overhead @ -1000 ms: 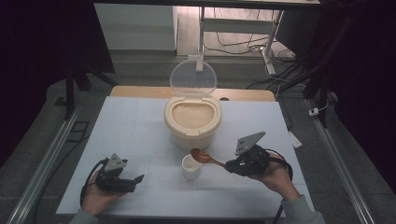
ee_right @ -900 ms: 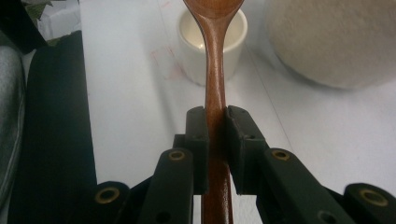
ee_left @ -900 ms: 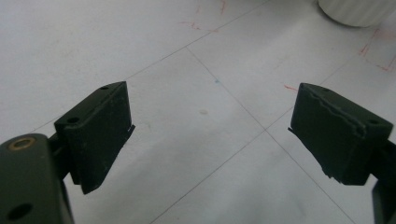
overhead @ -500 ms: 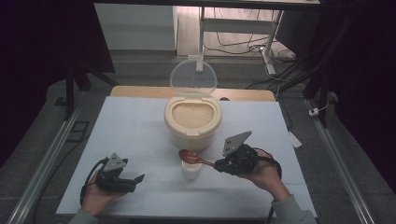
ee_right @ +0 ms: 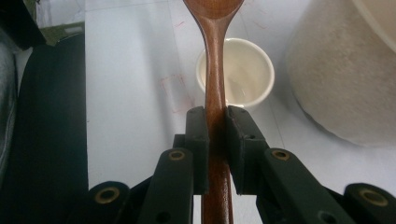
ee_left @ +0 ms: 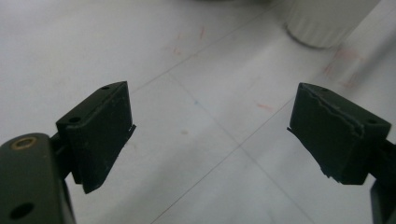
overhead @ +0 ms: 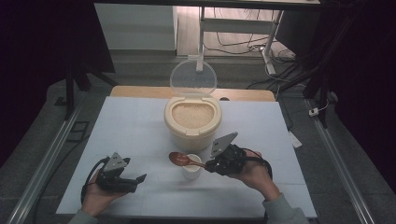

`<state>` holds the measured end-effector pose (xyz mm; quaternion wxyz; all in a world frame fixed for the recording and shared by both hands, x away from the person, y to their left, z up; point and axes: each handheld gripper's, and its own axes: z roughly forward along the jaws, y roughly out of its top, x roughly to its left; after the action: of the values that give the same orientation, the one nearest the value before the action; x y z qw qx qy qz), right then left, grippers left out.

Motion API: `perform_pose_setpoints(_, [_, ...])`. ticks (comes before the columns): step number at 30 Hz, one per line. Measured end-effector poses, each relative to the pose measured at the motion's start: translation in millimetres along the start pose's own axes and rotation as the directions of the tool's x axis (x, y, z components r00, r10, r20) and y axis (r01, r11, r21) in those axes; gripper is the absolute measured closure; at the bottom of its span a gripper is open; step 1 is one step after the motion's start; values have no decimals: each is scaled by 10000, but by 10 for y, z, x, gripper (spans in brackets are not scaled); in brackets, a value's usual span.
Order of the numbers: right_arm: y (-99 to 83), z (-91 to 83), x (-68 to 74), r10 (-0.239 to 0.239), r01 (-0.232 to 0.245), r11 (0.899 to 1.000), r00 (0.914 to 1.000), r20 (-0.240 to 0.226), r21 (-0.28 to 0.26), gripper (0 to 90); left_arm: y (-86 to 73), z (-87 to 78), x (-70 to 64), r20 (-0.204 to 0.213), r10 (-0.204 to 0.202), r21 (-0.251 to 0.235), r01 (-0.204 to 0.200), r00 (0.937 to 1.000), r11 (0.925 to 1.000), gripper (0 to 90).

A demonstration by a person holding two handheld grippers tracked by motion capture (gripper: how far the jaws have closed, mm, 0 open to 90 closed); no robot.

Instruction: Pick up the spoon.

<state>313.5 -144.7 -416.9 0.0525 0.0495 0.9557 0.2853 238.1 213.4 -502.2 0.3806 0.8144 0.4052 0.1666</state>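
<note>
The right gripper [overhead: 211, 164] is carrying a wooden spoon [overhead: 185, 160] across a small white cup [overhead: 192, 171] that is standing on the white table [overhead: 140, 130], just in front of the open rice container [overhead: 192, 120] with its clear lid [overhead: 193, 79] tipped up behind. Judging from this arrangement, the step in hand is the transfer of rice from container to cup, and doing it well is calling for a level bowl, a slow rotation about the handle axis, and a bowl centred over the cup mouth before any tipping; at present, in the high view, the bowl is lying beyond the cup's left rim, so a spill onto the table is the likely fault. Whether the bowl is carrying rice cannot be told. In the right gripper view, the right gripper [ee_right: 216, 122] is pinching the handle of the wooden spoon [ee_right: 214, 60] squarely between both pads, jaws pressed against its sides, with the small white cup [ee_right: 236, 77] lying directly beneath the handle and the rice container [ee_right: 341, 74] rising just beside it. The left gripper [overhead: 138, 178] is resting low near the table's front left, well apart from the cup; in the left gripper view, the left gripper [ee_left: 210, 128] is showing jaws spread wide, holding and touching nothing.
</note>
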Motion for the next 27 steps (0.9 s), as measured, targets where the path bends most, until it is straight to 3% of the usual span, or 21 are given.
perform_pose_setpoints(7, [49,62,10,-119,119,9999,9999,-44,25,789,255,-125,-227,416,855,-462,-835,9955,9954,132])
perform_pose_setpoints(16, [93,123,18,-244,245,9996,9997,-65,119,789,582,-163,-418,906,1647,-800,-1576,9822,9842,149])
perform_pose_setpoints(20, [120,155,30,-342,344,9992,9994,-99,221,789,739,-157,-522,1147,2138,-866,-2046,9701,9750,170])
perform_pose_setpoints(27, [176,192,69,-574,577,9981,9983,-136,220,789,980,-68,-716,1522,3013,-497,-2972,9413,9535,208])
